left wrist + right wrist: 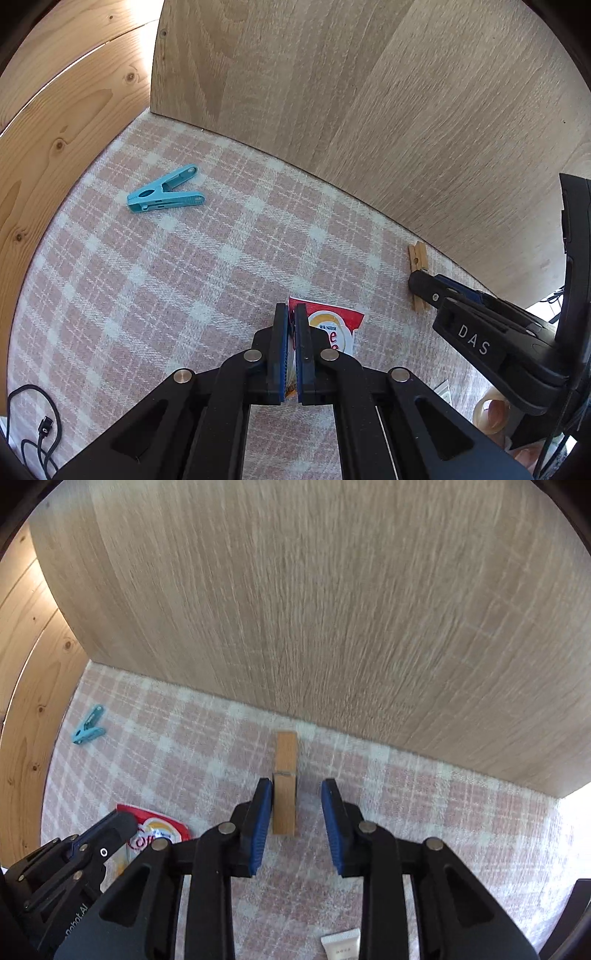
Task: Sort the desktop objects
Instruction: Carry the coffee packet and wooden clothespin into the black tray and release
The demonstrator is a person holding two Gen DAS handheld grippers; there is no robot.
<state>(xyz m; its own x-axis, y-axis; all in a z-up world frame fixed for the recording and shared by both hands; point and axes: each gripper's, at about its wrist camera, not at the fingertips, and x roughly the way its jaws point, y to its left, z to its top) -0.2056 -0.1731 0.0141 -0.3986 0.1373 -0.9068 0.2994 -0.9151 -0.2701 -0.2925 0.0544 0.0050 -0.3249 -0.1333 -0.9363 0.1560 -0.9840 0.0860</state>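
On pink plaid cloth (184, 280), left gripper (294, 314) pinches sachet (341, 325); right gripper (296, 794) fingers wide around clothespin (285, 775).

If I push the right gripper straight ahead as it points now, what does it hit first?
The wooden clothespin: it already lies between the open fingers of the right gripper, nearer the left one. Past it the line probably reaches the wood panel, though depth is hard to judge.
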